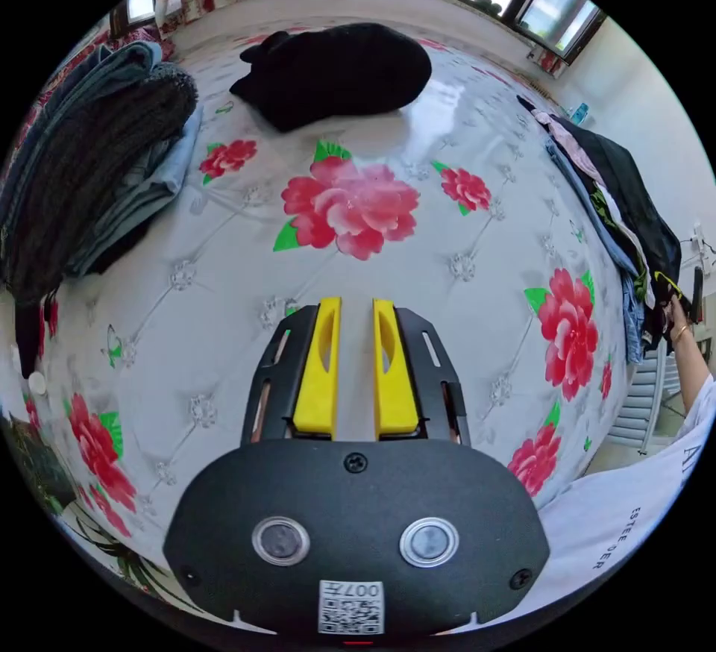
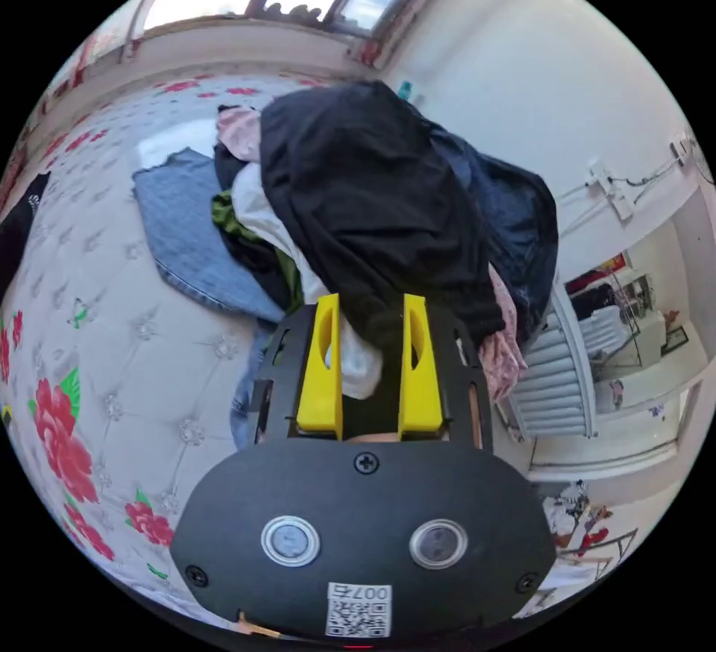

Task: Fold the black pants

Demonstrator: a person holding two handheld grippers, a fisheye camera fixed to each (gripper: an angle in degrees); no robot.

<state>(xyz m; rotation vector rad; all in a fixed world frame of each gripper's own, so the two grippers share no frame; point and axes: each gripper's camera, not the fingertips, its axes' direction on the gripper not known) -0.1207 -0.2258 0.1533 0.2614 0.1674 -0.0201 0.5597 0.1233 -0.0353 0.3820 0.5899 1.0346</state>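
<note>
A black garment, likely the black pants [image 2: 373, 212], drapes over the top of a clothes pile [image 2: 246, 234] at the edge of the white floral surface. My right gripper [image 2: 371, 353] has its yellow jaws on either side of the garment's lower edge. Black cloth and a bit of white cloth [image 2: 358, 368] fill the gap between them. My left gripper [image 1: 356, 361] hovers over the floral surface [image 1: 224, 324] with a narrow gap between its jaws and nothing in it. The same pile [image 1: 626, 219] lies at the right of the left gripper view.
A folded black garment [image 1: 335, 74] lies at the far side of the surface. A stack of folded clothes [image 1: 97, 160] sits at the left. Blue jeans [image 2: 194, 234] spread out beside the pile. A person's arm [image 1: 690, 353] reaches to the pile. A radiator [image 2: 552, 383] stands past the edge.
</note>
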